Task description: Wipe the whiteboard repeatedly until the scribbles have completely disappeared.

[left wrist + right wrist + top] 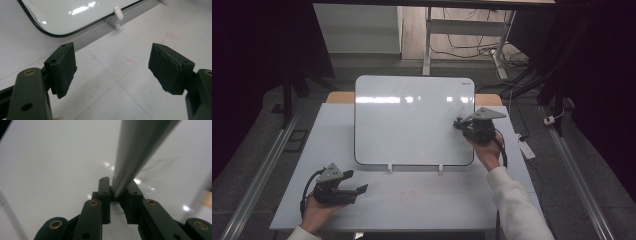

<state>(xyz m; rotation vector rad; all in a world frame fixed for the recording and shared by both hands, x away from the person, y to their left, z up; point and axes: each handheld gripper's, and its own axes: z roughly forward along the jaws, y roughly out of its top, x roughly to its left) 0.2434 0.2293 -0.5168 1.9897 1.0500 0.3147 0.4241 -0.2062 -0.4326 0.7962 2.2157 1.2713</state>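
Note:
A white whiteboard (412, 120) with a thin black rim leans back on the white table (332, 150), its lower edge resting in two small white clips (389, 167). My right gripper (458, 122) is held at the board's right side, shut on a grey marker (135, 152) that runs up between the jaws past the camera. Faint dark strokes (162, 160) show on the board beside it. My left gripper (357, 190) rests at the table's front left, open with nothing between its fingers. In the left gripper view, the left gripper (113, 53) faces the board's lower corner (70, 12) and one clip (118, 13).
Faint red marks (171, 37) lie on the table in front of the board. A white power strip (527, 147) lies off the table's right edge. Desk legs and cables (472, 47) stand on the floor behind the board.

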